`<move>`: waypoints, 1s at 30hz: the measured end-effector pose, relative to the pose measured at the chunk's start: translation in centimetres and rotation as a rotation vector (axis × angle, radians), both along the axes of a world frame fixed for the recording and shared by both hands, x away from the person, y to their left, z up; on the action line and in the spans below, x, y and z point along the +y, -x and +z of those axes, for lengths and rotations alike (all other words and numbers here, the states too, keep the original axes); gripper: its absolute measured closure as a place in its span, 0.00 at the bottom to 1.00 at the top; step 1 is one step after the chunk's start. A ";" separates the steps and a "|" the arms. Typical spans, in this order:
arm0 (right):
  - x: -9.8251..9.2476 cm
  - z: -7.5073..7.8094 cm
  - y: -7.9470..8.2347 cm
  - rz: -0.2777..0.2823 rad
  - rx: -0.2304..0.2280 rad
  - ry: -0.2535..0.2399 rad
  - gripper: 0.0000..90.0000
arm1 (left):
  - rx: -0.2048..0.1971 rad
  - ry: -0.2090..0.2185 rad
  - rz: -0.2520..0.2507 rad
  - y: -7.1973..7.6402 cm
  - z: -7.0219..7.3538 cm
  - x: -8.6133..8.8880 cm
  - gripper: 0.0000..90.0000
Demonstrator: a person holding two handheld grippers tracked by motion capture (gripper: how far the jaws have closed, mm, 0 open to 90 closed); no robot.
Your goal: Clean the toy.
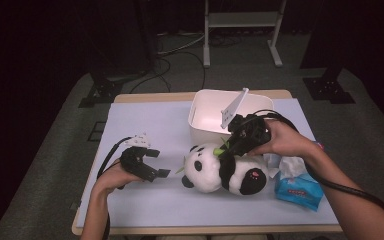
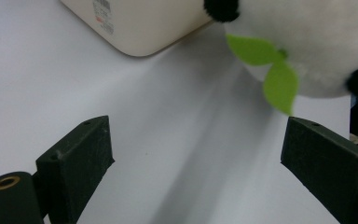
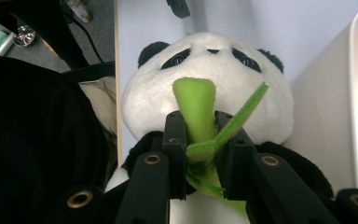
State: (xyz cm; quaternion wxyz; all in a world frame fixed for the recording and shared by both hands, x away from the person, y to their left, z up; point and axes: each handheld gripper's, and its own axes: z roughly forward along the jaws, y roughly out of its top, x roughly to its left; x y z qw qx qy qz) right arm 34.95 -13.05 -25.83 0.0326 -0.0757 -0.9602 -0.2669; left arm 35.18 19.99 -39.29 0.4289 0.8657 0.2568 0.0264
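A black-and-white panda plush (image 1: 220, 170) lies on the pale sheet in the middle of the table, its head toward the left. My right gripper (image 1: 228, 148) comes down on its chest. In the right gripper view that gripper (image 3: 200, 135) is shut on the green felt bamboo stalk (image 3: 196, 109) sewn to the panda (image 3: 209, 65). My left gripper (image 1: 156, 162) rests on the table left of the panda, jaws wide open and empty. In the left gripper view its jaws (image 2: 193, 154) frame bare table, with the panda's green leaves (image 2: 270, 70) just beyond.
A white plastic bin (image 1: 225, 117) stands behind the panda, a flat white piece leaning on its rim. A blue tissue pack (image 1: 298, 187) lies to the right of the panda. The table's front edge is close to both forearms.
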 end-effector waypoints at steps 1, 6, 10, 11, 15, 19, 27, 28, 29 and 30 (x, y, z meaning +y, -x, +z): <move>0.0 0.5 0.1 0.001 -0.007 -0.005 0.83 | 0.001 -0.002 0.002 0.0 -0.1 0.1 0.09; -0.1 3.1 0.5 -0.005 -0.055 -0.007 0.83 | 0.003 0.007 0.007 -0.1 -0.1 0.3 0.09; -0.2 4.4 0.6 -0.011 -0.076 -0.010 0.83 | 0.005 0.010 0.012 -0.1 -0.1 0.4 0.09; -0.2 4.8 0.6 -0.012 -0.082 -0.007 0.83 | 0.006 0.009 0.012 -0.1 0.0 0.4 0.09; -0.4 6.3 0.3 -0.030 -0.115 -0.004 0.83 | 0.006 0.014 0.013 -0.2 -0.1 0.6 0.09; -0.6 7.3 0.0 -0.053 -0.132 -0.008 0.83 | 0.016 0.023 0.016 -0.3 -0.3 0.7 0.09; -0.9 9.0 -0.6 -0.082 -0.173 -0.011 0.83 | 0.012 0.024 0.016 -0.3 -0.2 0.9 0.09; -1.0 9.1 -0.7 -0.083 -0.175 -0.012 0.83 | 0.012 0.023 0.016 -0.3 -0.2 0.9 0.09; -1.0 9.1 -0.7 -0.083 -0.175 -0.012 0.83 | 0.011 0.023 0.018 -0.3 -0.2 1.0 0.09; -1.0 9.6 -1.0 -0.094 -0.180 -0.010 0.83 | 0.011 0.026 0.021 -0.3 -0.2 1.0 0.09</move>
